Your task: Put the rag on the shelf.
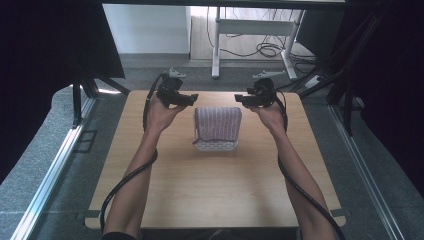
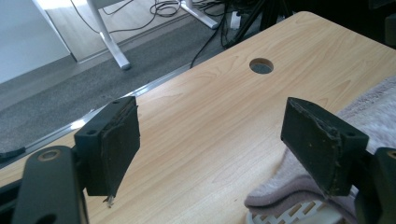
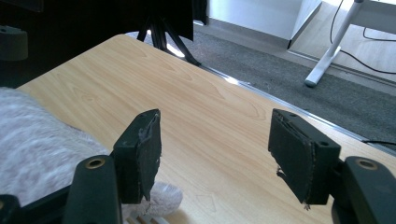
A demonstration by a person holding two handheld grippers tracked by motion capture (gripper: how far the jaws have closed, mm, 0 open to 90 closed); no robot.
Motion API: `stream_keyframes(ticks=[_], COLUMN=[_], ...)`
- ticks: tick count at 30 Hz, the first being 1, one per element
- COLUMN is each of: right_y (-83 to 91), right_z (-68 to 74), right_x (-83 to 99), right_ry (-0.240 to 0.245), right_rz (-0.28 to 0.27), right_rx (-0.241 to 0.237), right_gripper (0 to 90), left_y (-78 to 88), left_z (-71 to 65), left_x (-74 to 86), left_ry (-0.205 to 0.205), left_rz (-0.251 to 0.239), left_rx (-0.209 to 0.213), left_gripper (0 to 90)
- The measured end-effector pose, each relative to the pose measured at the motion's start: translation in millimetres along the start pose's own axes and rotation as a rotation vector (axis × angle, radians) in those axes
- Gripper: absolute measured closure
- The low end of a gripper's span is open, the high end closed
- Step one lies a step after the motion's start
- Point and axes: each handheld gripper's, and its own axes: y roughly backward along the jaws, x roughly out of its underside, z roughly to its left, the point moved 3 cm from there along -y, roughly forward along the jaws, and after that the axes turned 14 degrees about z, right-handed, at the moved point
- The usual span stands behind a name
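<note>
Towel (image 1: pixel 218 123), draped over a white basket (image 1: pixel 216 145) near the tabletop's far edge, lies between your left gripper (image 1: pixel 186 99) and right gripper (image 1: pixel 245 99); both wide, empty, equally near.

bare forearms, black left gripper (image 1: pixel 192 99), black right gripper (image 1: pixel 240 99), trailing black cables, worn fingers (image 2: pixel 112 149)

Striped pinkish towel (image 1: pixel 218 123), draped over what seems a white slotted basket (image 1: pixel 215 146), mid-table

A folded towel (image 1: pixel 218 123) drapes a white basket (image 1: pixel 216 145) between 2 hand-held grippers.
</note>
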Motion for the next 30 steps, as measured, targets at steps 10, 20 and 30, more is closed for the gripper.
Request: stream_keyframes(ticks=[10,20,30], right_y=[24.4,36.8,43.7], right_z=[4.7,19.3,35.2], right_x=[15.4,33.4,53.2], right_ry=[0.004,0.044,0.076], right_rz=[-0.007,-0.002,0.009], right_rx=[-0.015,-0.034,-0.070], right_gripper=[30.0,25.9,19.2], left_y=[22.4,34.9,40.5], left_z=[-3.8,-10.6,-24.4], left_x=[11.8,28.0,44.8], left_ry=[0.008,0.005,-0.035], left_rz=[-0.033,-0.042,-0.049], left_rx=[0.045,0.087,0.108], left_gripper=[14.0,13.3,12.9])
